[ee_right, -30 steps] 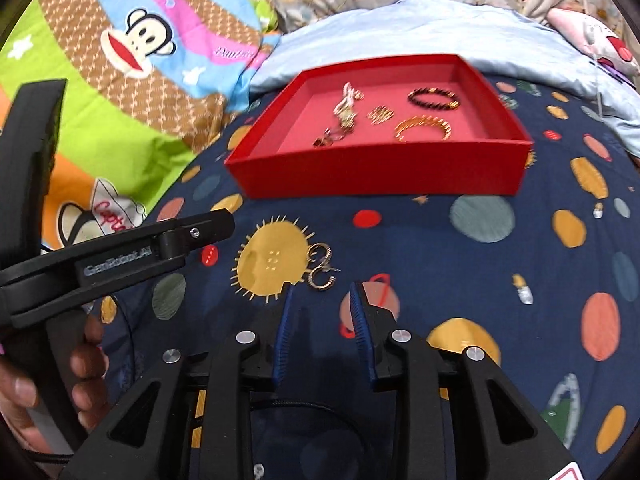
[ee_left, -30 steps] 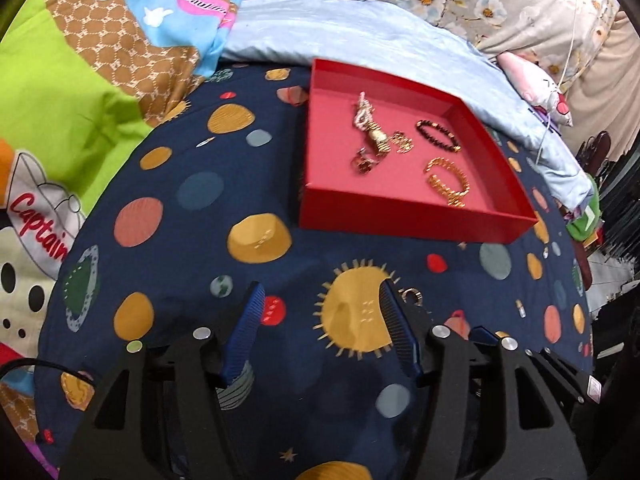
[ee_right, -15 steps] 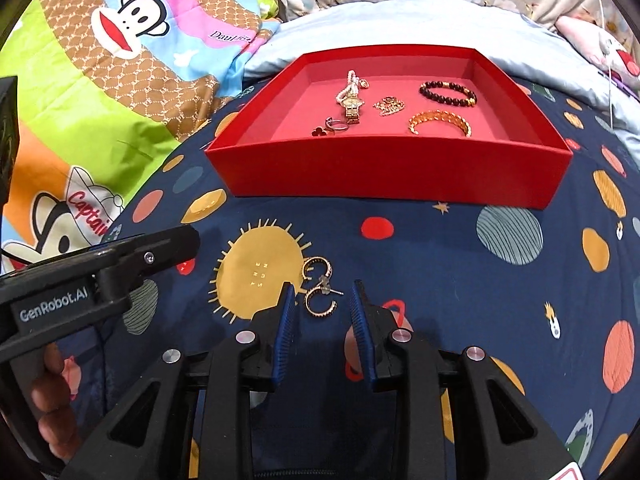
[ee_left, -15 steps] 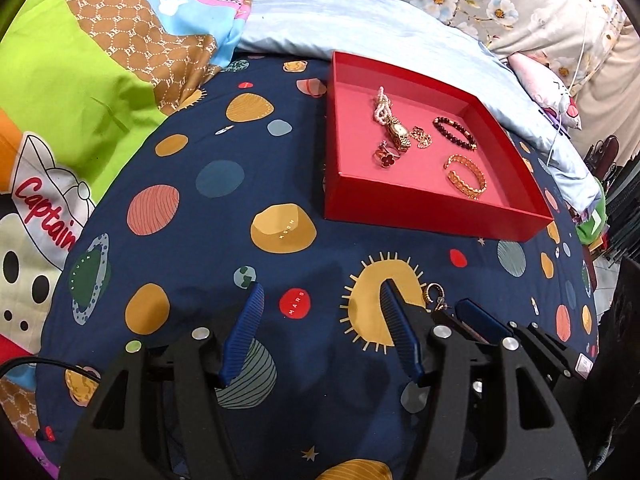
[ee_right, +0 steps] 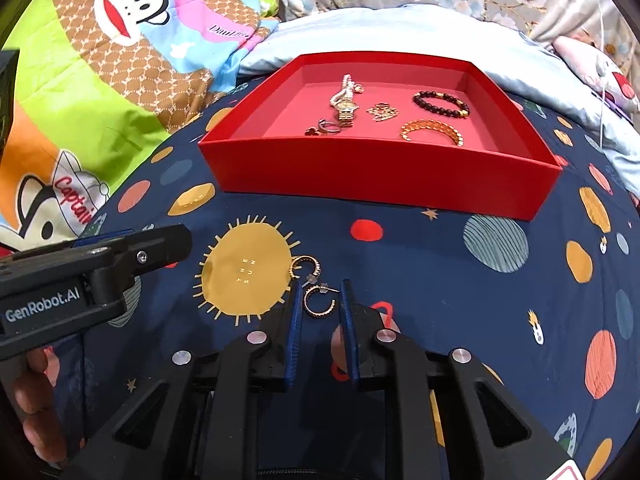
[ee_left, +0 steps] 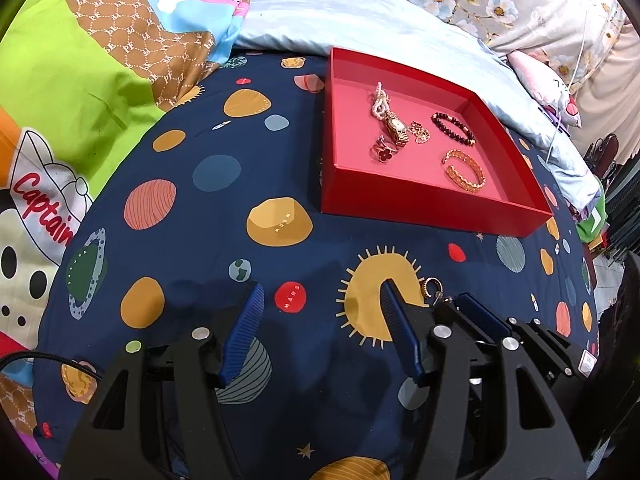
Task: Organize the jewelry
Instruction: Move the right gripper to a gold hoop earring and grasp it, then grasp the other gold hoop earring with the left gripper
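Observation:
Two gold hoop earrings lie on the navy planet-print sheet: one (ee_right: 319,302) sits between my right gripper's blue fingertips, the other (ee_right: 306,266) just beyond, at the sun print's edge. My right gripper (ee_right: 319,290) is narrowly open around the near earring and not closed on it. An earring also shows in the left wrist view (ee_left: 432,287). My left gripper (ee_left: 320,296) is wide open and empty, low over the sheet to the left. The red tray (ee_right: 384,184) holds a watch (ee_right: 347,108), a beaded bracelet (ee_right: 440,103), a gold bangle (ee_right: 430,130) and rings.
The tray (ee_left: 432,216) stands beyond both grippers on the bed. A colourful cartoon quilt (ee_left: 80,92) lies at left and a pale blue blanket (ee_right: 400,28) behind the tray. My left gripper's body (ee_right: 80,280) shows at left in the right wrist view.
My right gripper has moved forward and down so that its fingertips now flank the near earring. My left gripper has drawn back and left, away from the tray.

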A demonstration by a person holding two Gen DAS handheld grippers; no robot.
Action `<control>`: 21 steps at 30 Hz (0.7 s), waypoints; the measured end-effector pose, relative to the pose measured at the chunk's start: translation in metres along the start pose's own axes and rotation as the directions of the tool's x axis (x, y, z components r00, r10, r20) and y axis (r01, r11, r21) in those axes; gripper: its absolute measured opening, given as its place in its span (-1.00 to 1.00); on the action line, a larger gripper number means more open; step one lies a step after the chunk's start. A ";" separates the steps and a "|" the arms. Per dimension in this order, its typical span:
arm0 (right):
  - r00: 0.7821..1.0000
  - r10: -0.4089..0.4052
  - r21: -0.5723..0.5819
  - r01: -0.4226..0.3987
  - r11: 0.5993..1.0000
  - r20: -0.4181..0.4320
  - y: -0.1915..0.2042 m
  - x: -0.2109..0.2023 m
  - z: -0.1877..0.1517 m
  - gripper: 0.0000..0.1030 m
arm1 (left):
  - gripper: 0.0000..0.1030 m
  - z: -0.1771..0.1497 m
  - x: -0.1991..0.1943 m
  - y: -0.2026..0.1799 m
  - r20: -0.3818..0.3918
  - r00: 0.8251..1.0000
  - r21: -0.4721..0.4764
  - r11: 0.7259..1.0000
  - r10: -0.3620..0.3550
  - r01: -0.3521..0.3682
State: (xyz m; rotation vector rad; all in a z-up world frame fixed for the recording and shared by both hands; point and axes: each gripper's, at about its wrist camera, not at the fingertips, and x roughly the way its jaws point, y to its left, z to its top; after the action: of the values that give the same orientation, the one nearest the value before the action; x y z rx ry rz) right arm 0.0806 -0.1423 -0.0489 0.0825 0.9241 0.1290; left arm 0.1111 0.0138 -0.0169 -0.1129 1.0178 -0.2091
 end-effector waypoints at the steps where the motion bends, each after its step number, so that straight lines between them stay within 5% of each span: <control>1: 1.000 -0.001 0.012 0.001 1.000 0.004 -0.003 -0.003 -0.001 -0.66 | 0.13 0.000 0.000 -0.001 -0.001 1.000 0.002 1.000 -0.001 0.001; 16: 0.998 -0.056 0.149 0.050 0.988 0.039 -0.056 -0.044 -0.009 -0.66 | 0.12 -0.007 0.024 -0.067 -0.032 0.997 0.129 0.989 -0.067 0.071; 21: 0.998 -0.054 0.155 0.048 0.987 0.039 -0.057 -0.044 -0.011 -0.66 | -0.14 -0.009 0.038 -0.082 -0.031 0.999 0.167 0.985 -0.044 0.049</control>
State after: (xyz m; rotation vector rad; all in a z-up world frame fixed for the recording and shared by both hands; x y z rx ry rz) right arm 0.0502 -0.2052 -0.0277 0.2042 0.8915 0.0081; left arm 0.1127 -0.0748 -0.0373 0.0198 1.0211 -0.3390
